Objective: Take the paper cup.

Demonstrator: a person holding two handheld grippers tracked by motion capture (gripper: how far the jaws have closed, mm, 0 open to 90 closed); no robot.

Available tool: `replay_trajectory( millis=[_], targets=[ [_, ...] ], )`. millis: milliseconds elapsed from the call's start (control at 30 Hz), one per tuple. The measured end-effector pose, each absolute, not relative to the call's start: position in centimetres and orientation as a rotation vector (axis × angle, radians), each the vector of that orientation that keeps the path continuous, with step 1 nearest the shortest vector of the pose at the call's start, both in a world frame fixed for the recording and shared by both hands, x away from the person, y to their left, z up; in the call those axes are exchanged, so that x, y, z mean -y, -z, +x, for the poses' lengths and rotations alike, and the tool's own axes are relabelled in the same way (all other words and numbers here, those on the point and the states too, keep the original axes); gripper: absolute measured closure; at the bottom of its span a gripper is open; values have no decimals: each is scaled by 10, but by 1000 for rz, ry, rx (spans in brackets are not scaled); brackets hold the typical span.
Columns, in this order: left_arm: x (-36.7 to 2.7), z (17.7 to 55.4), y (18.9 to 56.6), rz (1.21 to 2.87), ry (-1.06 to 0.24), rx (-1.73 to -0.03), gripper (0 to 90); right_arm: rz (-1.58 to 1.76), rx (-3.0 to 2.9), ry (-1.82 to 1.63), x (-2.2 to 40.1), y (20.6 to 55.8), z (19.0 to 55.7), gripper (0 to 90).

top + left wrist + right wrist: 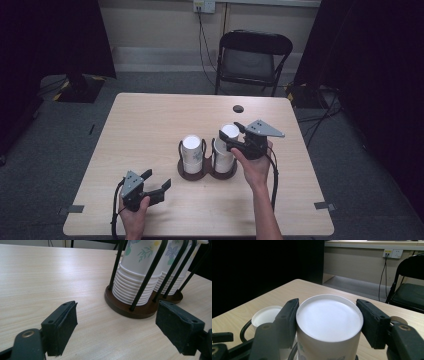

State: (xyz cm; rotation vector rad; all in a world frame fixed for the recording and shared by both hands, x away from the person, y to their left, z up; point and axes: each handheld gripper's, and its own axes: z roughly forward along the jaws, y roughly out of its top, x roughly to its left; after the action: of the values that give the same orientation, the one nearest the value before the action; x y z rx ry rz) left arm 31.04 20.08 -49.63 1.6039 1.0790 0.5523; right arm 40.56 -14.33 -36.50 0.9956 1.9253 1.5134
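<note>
A dark round-based wire holder (207,173) in the middle of the table carries two stacks of upturned white paper cups. My right gripper (228,138) reaches in from the right, and its pads press on both sides of the top cup (329,320) of the right stack (223,157). In the right gripper view the left stack (265,315) stands lower, beyond the left pad. My left gripper (157,179) rests near the table's front left, wide open with nothing between its pads. It points at the holder's base (125,310) and the flower-printed cups (135,280).
The light wooden table (150,120) has a small dark cable hole (238,108) near its far edge. A black folding chair (252,55) stands behind the table. Dark curtains hang on both sides, and a wall socket (204,6) has a cable running down.
</note>
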Motion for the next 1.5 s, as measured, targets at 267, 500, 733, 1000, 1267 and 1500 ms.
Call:
replay_trajectory(
  millis=[267,500,733,1000,1267,1500],
  targets=[
    [-201,311,496,1600,-547,-1082,171,997,-1923,-1543,142,360,407,374],
    [-202,311,496,1597,-547,-1087,171,1010,-1908,-1528,142,355,407,374],
    [-202,312,496,1594,-545,-1108,186,1021,-1891,-1547,146,353,403,375],
    [-202,312,496,1583,-552,-1115,188,1018,-1886,-1565,152,348,395,375],
    [-202,312,496,1580,-563,-1122,190,1036,-1881,-1577,162,354,388,375],
    [-204,313,497,1553,-562,-1156,210,1051,-1865,-1581,170,352,380,375]
  ],
)
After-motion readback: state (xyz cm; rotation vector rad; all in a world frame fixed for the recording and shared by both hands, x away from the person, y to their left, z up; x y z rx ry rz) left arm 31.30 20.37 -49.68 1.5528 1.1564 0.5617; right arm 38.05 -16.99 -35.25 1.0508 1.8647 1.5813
